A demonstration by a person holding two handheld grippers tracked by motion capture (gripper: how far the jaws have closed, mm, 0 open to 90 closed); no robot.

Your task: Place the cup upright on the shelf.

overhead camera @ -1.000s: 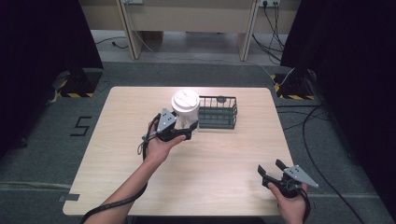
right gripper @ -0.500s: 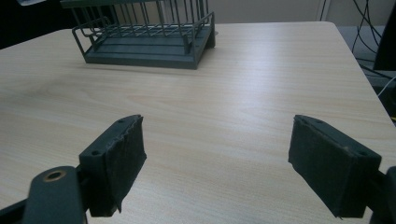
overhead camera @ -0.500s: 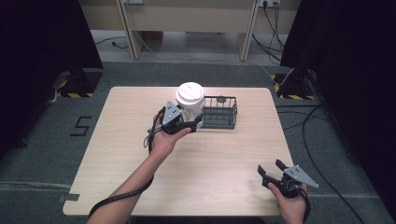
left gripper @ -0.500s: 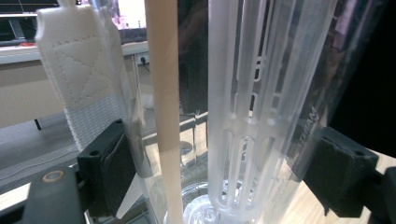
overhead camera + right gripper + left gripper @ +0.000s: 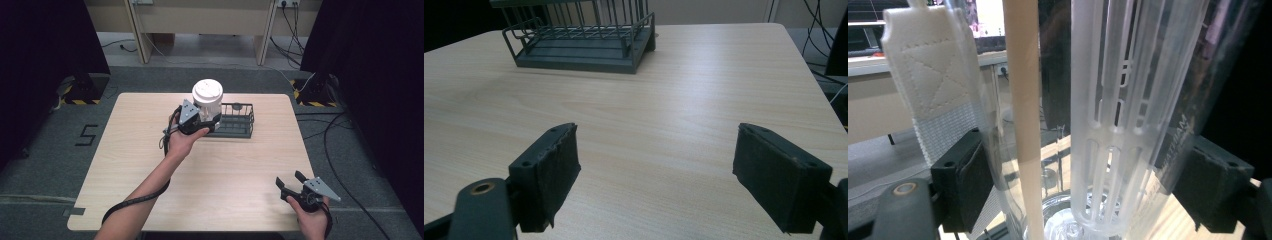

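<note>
Between the jaws of the left gripper (image 5: 207, 120) stands a clear plastic bottle with a white round lid (image 5: 207, 100), clamped on both sides; a white slotted tube (image 5: 1108, 125) and a cream straw (image 5: 1025, 125) show inside it. Just beyond that gripper sits a dark wire basket (image 5: 235, 120) on the pale wooden table (image 5: 150, 150). The right gripper (image 5: 292, 187) is near the table's near right edge, jaws spread wide and holding nothing.

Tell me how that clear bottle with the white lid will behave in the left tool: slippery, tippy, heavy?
The bottle is probably slippery: its clear wall looks smooth and glossy between the left tool's pads. It seems light, since only a strainer insert shows inside. Tall and narrow, it could tip when set beside the wire basket.
</note>
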